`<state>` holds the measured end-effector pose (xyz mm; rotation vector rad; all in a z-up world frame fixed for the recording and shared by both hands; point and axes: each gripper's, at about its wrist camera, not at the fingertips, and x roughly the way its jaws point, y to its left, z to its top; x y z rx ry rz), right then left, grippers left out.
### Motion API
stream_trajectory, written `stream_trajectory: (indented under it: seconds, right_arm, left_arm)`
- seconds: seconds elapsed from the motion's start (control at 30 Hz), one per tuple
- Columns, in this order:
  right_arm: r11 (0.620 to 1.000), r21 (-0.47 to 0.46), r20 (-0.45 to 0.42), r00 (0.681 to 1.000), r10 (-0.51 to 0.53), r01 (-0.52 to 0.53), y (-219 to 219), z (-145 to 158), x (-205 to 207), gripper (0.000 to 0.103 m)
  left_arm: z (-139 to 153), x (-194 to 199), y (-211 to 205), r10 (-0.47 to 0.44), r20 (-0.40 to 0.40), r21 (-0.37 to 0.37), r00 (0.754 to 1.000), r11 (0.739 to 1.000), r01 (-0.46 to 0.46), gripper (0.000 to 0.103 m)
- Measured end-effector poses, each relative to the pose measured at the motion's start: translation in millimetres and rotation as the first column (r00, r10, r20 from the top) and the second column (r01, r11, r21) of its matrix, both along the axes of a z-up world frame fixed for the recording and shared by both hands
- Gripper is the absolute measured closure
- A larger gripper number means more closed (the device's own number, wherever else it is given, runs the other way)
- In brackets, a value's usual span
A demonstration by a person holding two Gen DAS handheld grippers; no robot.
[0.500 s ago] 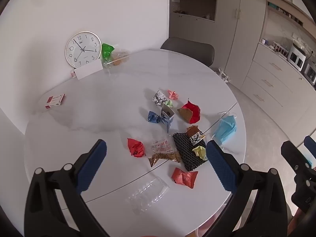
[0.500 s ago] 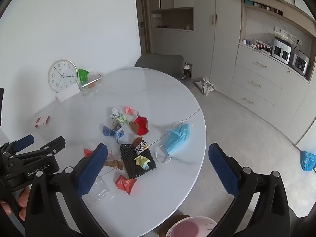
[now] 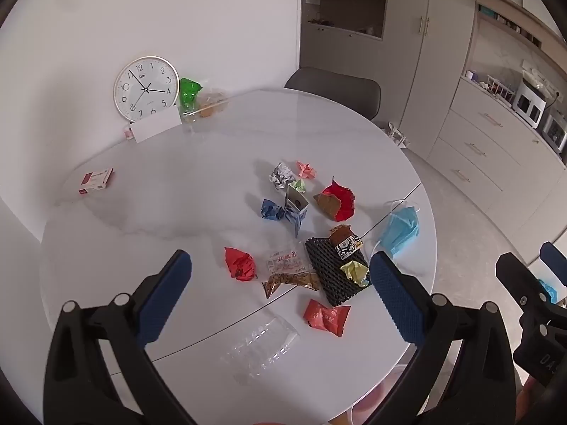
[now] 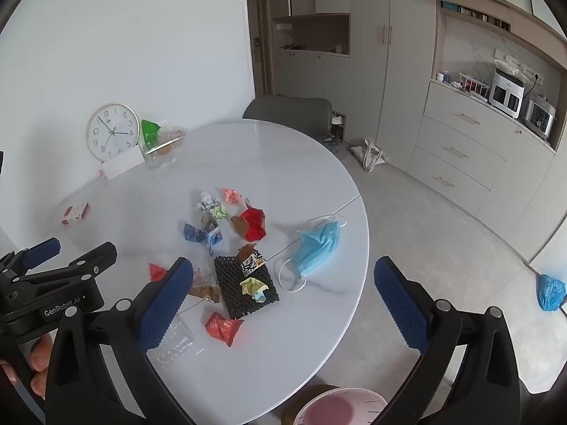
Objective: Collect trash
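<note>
Left wrist view: crumpled trash strewn mid-table (image 3: 149,219) — red wrapper (image 3: 241,262), black foam mesh (image 3: 333,276), orange-red packet (image 3: 326,317), clear plastic tray (image 3: 260,345), blue face mask (image 3: 398,228). Red print on a clear wrapper (image 3: 285,264), unreadable. Left gripper (image 3: 280,295) fingers spread wide, empty, poised above the near litter, touching none. Right wrist view: same litter ahead and left; mask (image 4: 317,244) near the table edge. "GenRobot.AI" legible on the other tool. Right gripper (image 4: 283,301) fingers wide apart, gripping nothing, mesh (image 4: 244,288) framed between them.
</note>
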<state>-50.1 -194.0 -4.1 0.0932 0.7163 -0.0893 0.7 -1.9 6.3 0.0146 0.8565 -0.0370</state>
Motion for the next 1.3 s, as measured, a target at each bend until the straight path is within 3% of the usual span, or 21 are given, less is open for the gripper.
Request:
stream_trajectory:
  seconds: [1.3]
  right_arm:
    - [1.000,-0.003,-0.020,1.000,0.004,-0.004,0.5,-3.2,2.2,0.002]
  left_arm:
    - [-5.7,-2.4,0.4,0.005,-0.008,0.000,1.000,1.000,-0.005,0.006]
